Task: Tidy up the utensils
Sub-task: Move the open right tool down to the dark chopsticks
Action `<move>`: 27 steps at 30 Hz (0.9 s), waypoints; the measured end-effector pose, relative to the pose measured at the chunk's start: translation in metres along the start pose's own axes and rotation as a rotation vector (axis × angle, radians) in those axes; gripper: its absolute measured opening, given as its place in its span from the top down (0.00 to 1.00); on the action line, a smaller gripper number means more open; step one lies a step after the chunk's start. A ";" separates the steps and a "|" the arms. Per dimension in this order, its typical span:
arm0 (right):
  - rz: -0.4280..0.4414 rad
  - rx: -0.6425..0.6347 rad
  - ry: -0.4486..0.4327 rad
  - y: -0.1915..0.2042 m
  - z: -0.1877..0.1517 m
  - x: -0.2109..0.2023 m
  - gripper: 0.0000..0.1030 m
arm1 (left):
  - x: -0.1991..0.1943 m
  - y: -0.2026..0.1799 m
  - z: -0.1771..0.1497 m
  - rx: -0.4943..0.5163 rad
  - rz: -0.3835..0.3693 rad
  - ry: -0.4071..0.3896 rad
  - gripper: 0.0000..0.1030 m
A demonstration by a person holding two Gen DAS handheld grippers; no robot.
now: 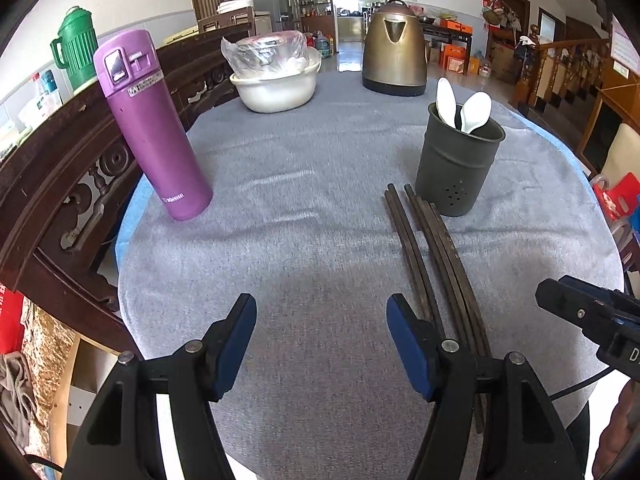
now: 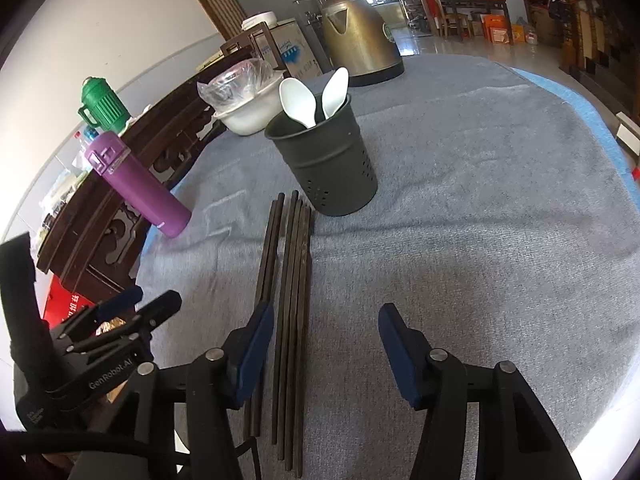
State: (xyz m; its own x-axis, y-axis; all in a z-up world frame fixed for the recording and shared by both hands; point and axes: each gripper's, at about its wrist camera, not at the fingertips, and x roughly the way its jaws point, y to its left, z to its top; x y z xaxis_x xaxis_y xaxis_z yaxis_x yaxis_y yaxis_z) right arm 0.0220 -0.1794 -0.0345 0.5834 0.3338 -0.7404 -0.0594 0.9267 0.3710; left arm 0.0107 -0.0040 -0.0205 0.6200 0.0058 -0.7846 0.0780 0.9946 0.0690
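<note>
Several dark chopsticks (image 1: 432,252) lie side by side on the grey cloth, their far ends next to a dark grey utensil holder (image 1: 458,160) with two white spoons (image 1: 464,106) in it. My left gripper (image 1: 320,320) is open and empty, just left of the chopsticks' near ends. In the right wrist view the chopsticks (image 2: 292,280) run from the holder (image 2: 328,160) toward me. My right gripper (image 2: 324,328) is open and empty above them, its left finger (image 2: 256,344) over the left pair. The left gripper's body (image 2: 120,320) shows at the lower left.
A purple thermos (image 1: 152,128) stands at the left. A white basin with a wrapped bowl (image 1: 276,76) and a bronze kettle (image 1: 394,48) stand at the back. A carved wooden bench (image 1: 60,184) borders the table's left edge. The grey cloth (image 1: 300,220) covers the round table.
</note>
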 end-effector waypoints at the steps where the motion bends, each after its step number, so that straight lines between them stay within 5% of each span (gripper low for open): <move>1: 0.000 -0.001 0.001 0.001 0.000 0.000 0.43 | -0.001 0.000 0.000 0.003 0.001 -0.004 0.33; 18: 0.030 0.009 0.044 0.006 -0.002 0.014 0.57 | 0.007 0.002 0.000 0.006 0.000 0.013 0.33; 27: 0.070 0.021 0.064 0.002 0.026 0.032 0.60 | 0.034 0.008 0.022 -0.021 -0.061 0.062 0.33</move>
State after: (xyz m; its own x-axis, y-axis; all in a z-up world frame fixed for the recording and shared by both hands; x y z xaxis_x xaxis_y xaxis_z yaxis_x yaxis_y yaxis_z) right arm 0.0611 -0.1719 -0.0429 0.5254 0.4084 -0.7465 -0.0803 0.8972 0.4344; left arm 0.0491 0.0014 -0.0329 0.5647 -0.0488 -0.8238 0.0968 0.9953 0.0075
